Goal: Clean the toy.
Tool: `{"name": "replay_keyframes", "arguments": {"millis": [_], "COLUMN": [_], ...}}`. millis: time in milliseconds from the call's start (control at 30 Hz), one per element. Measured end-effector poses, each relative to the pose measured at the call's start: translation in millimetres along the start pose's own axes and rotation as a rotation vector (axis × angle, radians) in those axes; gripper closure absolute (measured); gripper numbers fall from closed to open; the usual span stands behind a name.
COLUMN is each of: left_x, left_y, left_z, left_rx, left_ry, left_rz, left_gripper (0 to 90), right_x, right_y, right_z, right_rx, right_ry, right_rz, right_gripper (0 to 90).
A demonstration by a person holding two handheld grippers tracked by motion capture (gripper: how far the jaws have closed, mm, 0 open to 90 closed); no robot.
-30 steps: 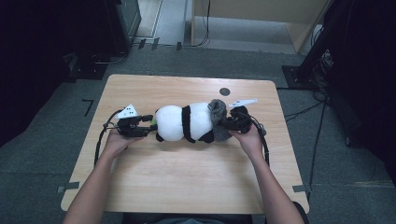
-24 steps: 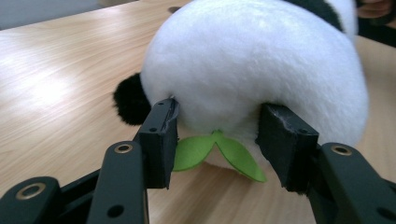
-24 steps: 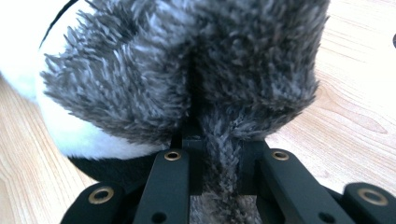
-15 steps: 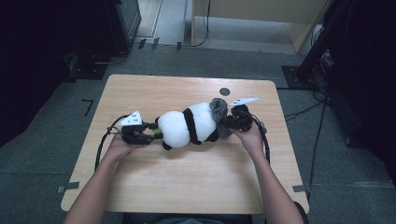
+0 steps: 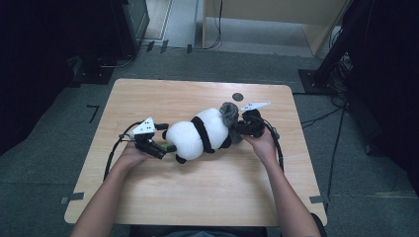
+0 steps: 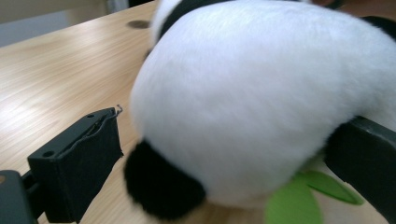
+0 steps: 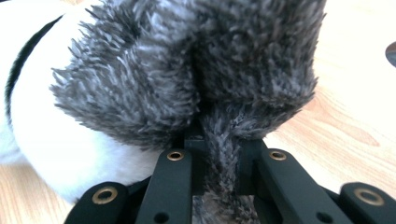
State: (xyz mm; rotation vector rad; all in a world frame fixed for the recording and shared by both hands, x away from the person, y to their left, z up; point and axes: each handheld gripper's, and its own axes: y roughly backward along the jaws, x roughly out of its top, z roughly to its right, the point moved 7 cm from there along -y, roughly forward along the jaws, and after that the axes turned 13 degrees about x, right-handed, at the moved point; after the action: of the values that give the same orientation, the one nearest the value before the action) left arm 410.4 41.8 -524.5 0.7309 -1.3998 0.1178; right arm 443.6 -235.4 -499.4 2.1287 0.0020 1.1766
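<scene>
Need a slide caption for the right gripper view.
Right gripper pinches grey fur tuft of panda plush on wooden table.

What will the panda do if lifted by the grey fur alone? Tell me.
Probably sag: the panda looks plush, and the right gripper pinches only a thin tuft of grey fur. Likely light. Its rounded body might swing or roll when set down.

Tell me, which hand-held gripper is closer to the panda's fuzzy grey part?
Right. The right hand-held gripper pinches the grey fur; the left hand-held gripper stands open at the toy panda's opposite white end.
</scene>
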Motion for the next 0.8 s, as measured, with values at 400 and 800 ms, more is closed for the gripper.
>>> {"name": "replay_keyframes", "arguments": {"millis": [400, 800], "left_x": [16.2, 27.9], "left_y": [-8.3, 2.4], "left_z": [52.4, 69.7], "left_rx": [-0.161, -0.076], "left_ry": [-0.069, -0.103], "left_rz": [-0.021, -0.058], "left_gripper": [11.6, 46.5], "right_x": [9.9, 14.9], "right_y": [4.3, 22.6], "right_z": [-7.1, 4.7], "right_rx": [-0.035, -0.133], "right_ry": [0.028, 0.040], "right_rz": [0.047, 0.044], "right_gripper": [82.0, 80.5]}}
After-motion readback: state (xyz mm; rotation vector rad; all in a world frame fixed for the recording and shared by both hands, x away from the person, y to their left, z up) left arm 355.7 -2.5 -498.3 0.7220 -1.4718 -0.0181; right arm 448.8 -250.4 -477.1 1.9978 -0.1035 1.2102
